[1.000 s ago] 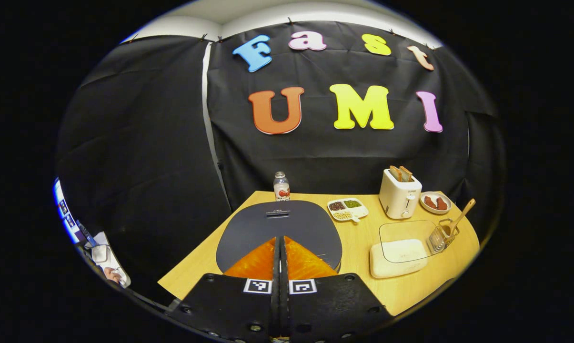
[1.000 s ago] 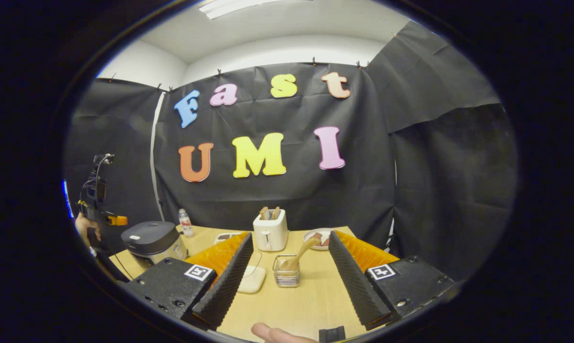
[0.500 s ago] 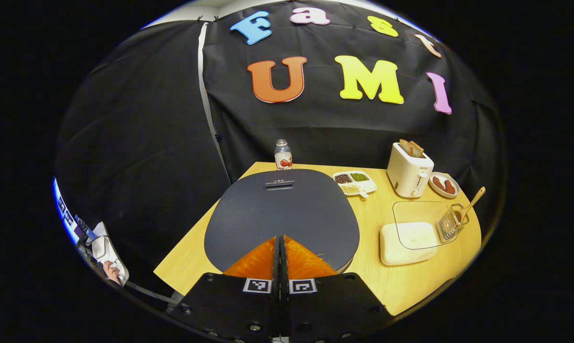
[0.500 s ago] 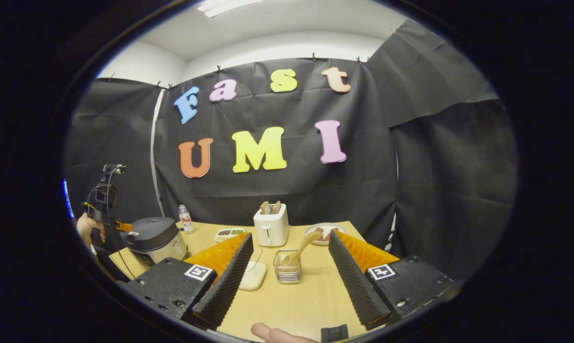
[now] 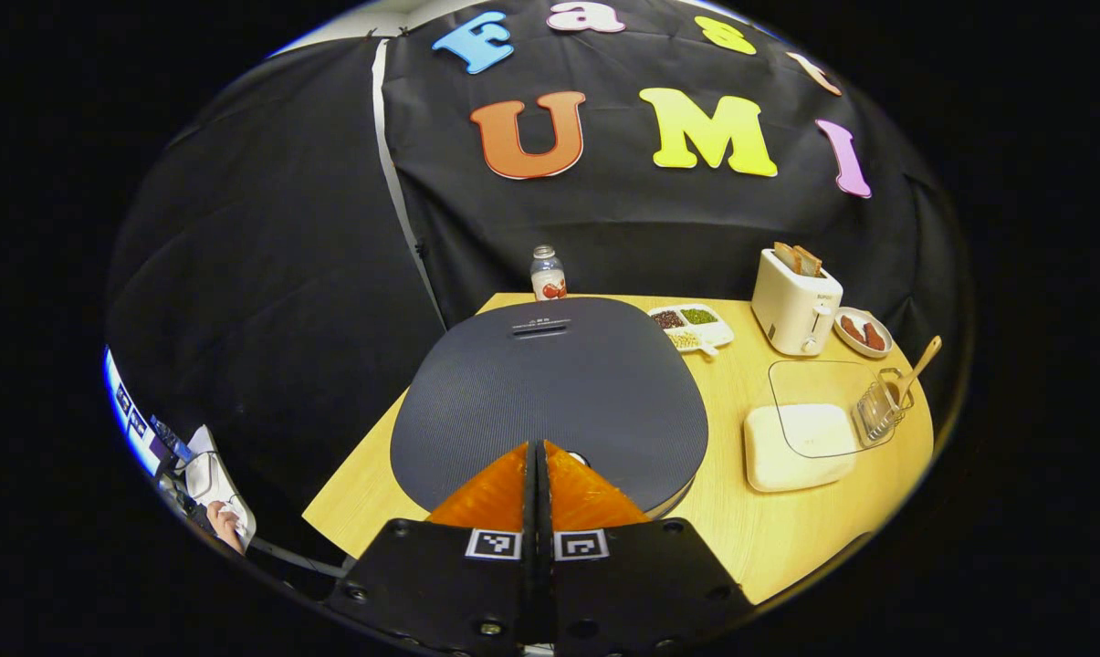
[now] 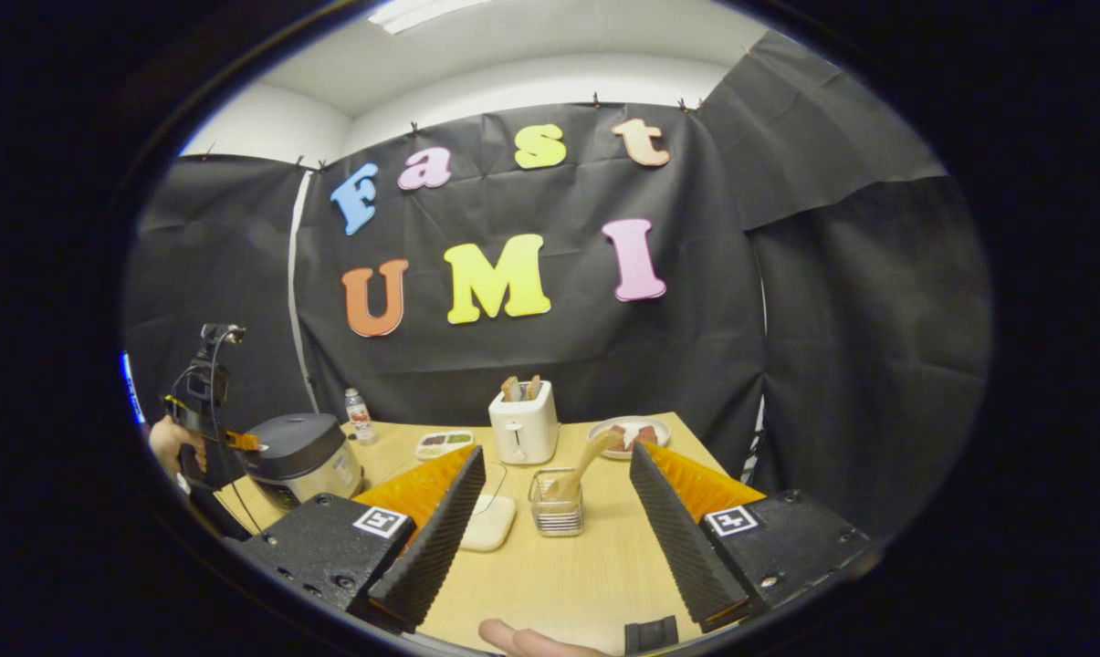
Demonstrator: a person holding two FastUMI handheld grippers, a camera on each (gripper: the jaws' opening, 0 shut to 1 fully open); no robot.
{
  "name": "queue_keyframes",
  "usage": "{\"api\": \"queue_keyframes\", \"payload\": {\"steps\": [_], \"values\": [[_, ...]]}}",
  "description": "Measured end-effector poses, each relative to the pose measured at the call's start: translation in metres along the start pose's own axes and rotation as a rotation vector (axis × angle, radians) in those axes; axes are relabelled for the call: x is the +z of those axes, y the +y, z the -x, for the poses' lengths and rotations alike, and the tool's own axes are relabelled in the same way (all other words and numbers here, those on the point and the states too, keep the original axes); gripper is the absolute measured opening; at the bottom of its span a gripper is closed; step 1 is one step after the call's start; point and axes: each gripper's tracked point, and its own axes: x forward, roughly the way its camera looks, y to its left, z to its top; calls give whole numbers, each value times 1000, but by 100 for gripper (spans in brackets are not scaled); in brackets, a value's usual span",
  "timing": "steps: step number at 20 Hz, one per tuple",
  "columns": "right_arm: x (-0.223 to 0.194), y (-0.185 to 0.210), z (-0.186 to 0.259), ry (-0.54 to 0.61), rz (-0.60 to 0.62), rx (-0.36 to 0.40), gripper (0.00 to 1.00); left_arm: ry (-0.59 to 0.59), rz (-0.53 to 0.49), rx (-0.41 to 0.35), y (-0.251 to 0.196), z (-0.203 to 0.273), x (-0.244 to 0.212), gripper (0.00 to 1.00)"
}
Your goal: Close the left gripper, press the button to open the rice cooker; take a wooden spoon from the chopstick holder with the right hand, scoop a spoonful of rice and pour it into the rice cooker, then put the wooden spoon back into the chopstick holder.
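Wooden table (image 6: 550, 566) in a black-draped booth — rice cooker (image 5: 550, 388) at its left end, lid down.
Left gripper (image 5: 538, 453), fingers pressed together, sits at the lid's front edge; right gripper (image 6: 554, 493) gapes empty before the chopstick holder (image 6: 557, 504) with its wooden spoon (image 6: 586, 464) — toaster (image 6: 523, 429) behind.

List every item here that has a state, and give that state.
rice cooker: lid closed
left gripper: shut, tips at the lid's front edge
right gripper: open, holding nothing
wooden spoon: standing in the chopstick holder, leaning
rice container: clear lid raised
toaster: bread in its slots
bottle: upright, capped
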Motion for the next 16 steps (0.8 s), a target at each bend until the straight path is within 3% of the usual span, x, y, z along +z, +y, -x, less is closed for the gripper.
{"api": "queue_keyframes", "payload": {"steps": [8,11,14,16], "values": [[4,-3,14,-14,16,-20,100,17,85,-17,0,10,3,0],[7,-5,21,-27,19,-26,100,-153,72,24,7,52,50,0],[3,-5,24,-18,18,-29,100,-246,111,-49,-14,104,78,0],[2,-5,25,-14,15,-30,100,-303,106,-49,-15,122,88,0]]}}
